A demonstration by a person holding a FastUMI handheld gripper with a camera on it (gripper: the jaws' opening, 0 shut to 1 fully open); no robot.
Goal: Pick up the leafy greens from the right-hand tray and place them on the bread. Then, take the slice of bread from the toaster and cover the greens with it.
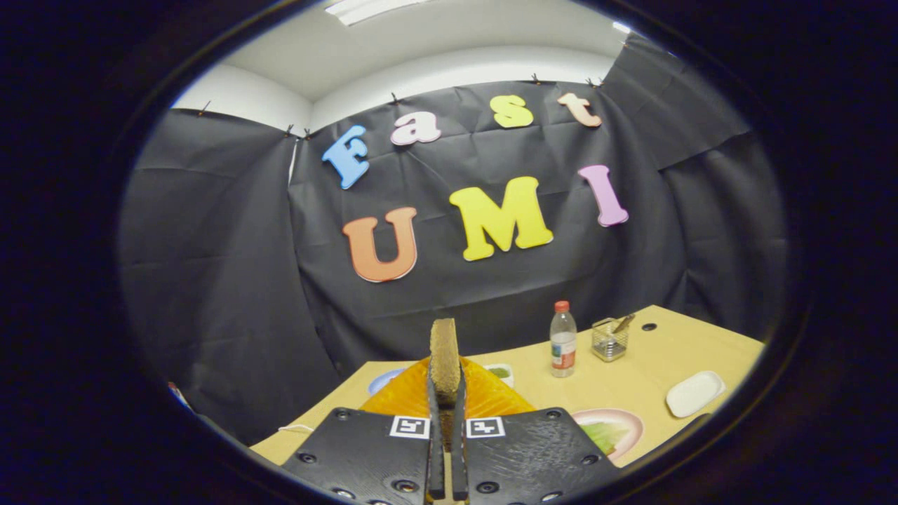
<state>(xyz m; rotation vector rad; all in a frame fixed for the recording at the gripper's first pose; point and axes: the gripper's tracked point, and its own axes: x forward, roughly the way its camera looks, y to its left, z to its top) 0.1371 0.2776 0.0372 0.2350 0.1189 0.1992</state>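
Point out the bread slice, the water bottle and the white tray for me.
Bread slice (444, 358), gripper view: its crust edge, above the fingers clamping it.
Water bottle (563, 344), gripper view: its labelled body.
White tray (694, 393), gripper view: its bare middle.

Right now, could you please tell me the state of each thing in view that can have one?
Black two-finger gripper: shut on the bread slice.
Brown bread slice: held on edge, upright between the fingers.
Orange toaster: just beyond the fingers, below the slice.
Pink plate: holds leafy greens.
Clear plastic bottle with red cap: upright, capped.
White tray: looks bare.
Clear square holder: upright, something inside.
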